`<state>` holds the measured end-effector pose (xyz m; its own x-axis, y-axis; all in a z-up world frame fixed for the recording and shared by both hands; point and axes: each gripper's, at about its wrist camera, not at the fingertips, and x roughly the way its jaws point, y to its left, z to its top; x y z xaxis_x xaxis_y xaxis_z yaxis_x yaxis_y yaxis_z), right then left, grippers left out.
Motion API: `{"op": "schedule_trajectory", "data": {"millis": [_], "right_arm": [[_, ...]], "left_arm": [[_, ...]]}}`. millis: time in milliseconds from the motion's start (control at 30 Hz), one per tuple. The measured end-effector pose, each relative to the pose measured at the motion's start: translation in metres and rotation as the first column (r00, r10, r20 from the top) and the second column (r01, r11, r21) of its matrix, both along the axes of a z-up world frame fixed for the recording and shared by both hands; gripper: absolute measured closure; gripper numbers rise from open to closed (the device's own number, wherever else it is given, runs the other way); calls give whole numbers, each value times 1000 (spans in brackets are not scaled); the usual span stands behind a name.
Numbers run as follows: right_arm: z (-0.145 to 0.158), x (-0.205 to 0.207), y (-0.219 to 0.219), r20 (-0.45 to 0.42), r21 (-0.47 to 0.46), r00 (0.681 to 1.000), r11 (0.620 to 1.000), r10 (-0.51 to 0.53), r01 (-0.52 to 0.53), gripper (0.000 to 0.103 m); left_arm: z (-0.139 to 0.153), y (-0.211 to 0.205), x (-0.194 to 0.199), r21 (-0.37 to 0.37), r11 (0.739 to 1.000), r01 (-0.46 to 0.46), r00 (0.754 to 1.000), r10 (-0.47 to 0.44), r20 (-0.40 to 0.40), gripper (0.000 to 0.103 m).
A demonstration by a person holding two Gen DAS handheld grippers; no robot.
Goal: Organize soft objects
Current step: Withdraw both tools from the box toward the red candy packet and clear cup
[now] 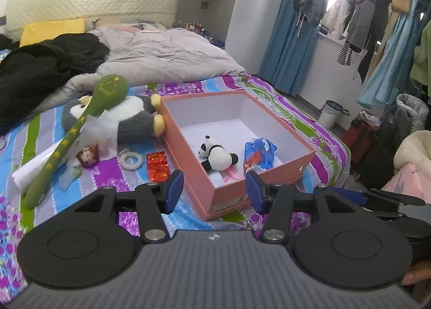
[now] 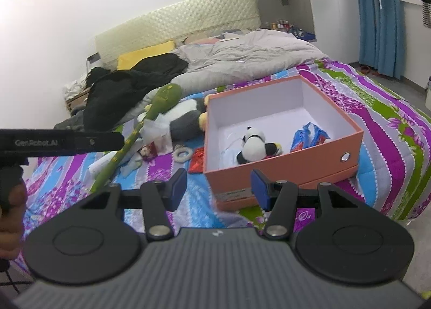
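My left gripper (image 1: 214,191) and right gripper (image 2: 219,190) had blue pads on black arms. Box (image 1: 269,174) was salmon-orange outside, white inside. Panda plush (image 1: 215,154) in it was black and white; packet (image 1: 260,151) beside it was blue with red. Penguin plush (image 1: 129,117) was grey and white with yellow feet. Long soft stick (image 1: 80,125) was olive green with yellow print. Bedsheet (image 1: 129,185) had purple, blue, green and grey stripes with flowers. Foil wrapper (image 1: 157,166) was red, ring (image 1: 131,159) white.

Both wrist views looked down across the bed (image 1: 113,182) from its foot, near the orange box (image 1: 234,187); both shared the box.
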<state>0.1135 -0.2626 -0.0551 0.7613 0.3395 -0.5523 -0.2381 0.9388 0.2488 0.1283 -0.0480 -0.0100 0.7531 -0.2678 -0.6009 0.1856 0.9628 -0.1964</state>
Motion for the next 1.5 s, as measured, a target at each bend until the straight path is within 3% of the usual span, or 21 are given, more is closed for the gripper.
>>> {"op": "schedule_trajectory", "data": {"millis": [467, 633, 933, 1500], "right_arm": [[-17, -46, 34, -57, -1, 997, 998, 56, -56, 48], [-27, -46, 49, -92, -20, 993, 996, 80, -82, 48], [-42, -24, 71, -123, -59, 986, 991, 111, -119, 48], [-64, 28, 116, -129, -132, 987, 984, 99, -116, 48]], "left_arm": [[-28, 39, -74, -17, 991, -136, 989, 134, -55, 46], [-42, 61, -84, -27, 982, -188, 978, 185, -91, 42], [-75, 86, -56, -8, 966, -257, 953, 252, -170, 42], [-116, 117, 13, 52, 964, -261, 937, 266, -228, 34]]}}
